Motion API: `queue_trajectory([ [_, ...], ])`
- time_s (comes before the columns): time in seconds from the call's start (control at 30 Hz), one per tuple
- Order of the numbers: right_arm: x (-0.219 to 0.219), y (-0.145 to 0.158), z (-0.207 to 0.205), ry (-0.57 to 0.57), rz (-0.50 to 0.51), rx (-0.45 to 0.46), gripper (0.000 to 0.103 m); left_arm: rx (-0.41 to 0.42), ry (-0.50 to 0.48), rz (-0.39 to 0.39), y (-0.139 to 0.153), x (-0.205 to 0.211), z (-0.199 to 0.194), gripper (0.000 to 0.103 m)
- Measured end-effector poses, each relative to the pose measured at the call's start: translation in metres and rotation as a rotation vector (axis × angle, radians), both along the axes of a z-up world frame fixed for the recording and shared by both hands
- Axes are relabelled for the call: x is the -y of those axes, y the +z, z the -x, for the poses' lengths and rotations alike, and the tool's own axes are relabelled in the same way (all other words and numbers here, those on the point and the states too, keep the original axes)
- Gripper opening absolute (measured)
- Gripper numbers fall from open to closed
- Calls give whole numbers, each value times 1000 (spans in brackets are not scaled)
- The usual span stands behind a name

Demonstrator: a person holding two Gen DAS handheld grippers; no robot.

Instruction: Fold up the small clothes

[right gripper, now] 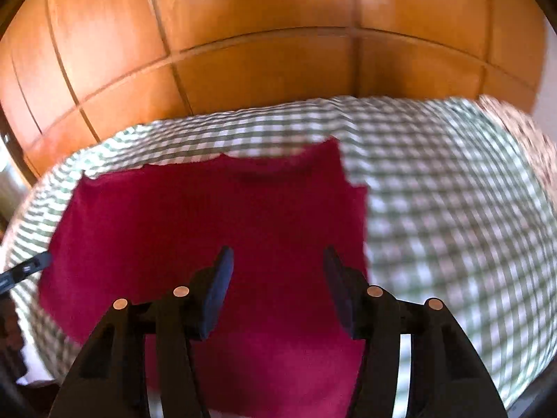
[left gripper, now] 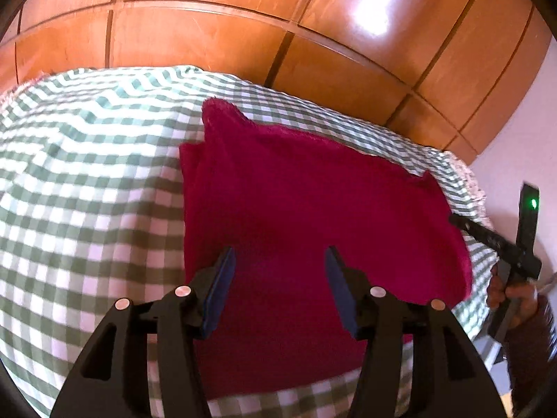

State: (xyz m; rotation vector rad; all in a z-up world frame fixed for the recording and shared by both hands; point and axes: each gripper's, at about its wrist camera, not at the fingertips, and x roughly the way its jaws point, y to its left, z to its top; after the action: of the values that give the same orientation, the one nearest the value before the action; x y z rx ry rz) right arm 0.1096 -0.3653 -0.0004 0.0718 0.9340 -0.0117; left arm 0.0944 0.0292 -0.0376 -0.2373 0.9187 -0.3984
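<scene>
A magenta knitted garment (left gripper: 313, 202) lies folded flat on a green-and-white checked cloth (left gripper: 87, 174); one small corner sticks out at its far left. My left gripper (left gripper: 279, 261) hovers over its near part, open, with nothing between the blue pads. In the right wrist view the same garment (right gripper: 209, 216) fills the middle, and my right gripper (right gripper: 277, 261) stands open above its near right part, pads apart from the fabric. A black finger (left gripper: 480, 233) of the right gripper reaches the garment's right edge, held by a hand (left gripper: 511, 296). A finger (right gripper: 31, 264) of the left gripper shows at the left edge.
Glossy wooden cabinet doors (left gripper: 243, 28) rise just behind the checked surface. A pale wall (left gripper: 522, 122) stands at the right. The checked cloth (right gripper: 452, 209) stretches wide to the right of the garment and ends in a rounded far edge.
</scene>
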Motion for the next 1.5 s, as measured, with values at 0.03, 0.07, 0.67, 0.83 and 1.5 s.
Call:
queue_trajectory([
  [0.03,-1,-6,-16,-3,21,-10,53,2,3,-7,1,1,-3,54],
  [0.07,-2,-9,-26,0,35,-18,53,2,5,-11,1,3,-5,54],
  [0.67,45,-58,-78,-130,2,-31,55,-40,109,-157,-30,30,-142,46],
  [0.83,50,-59,-79,-134,-38,-25,56,-11,122,-200,-29,36,-140,46],
  [1.5,39,-53,-75,-117,-16,-17,71,105,166,-189,24,32,-33,62],
])
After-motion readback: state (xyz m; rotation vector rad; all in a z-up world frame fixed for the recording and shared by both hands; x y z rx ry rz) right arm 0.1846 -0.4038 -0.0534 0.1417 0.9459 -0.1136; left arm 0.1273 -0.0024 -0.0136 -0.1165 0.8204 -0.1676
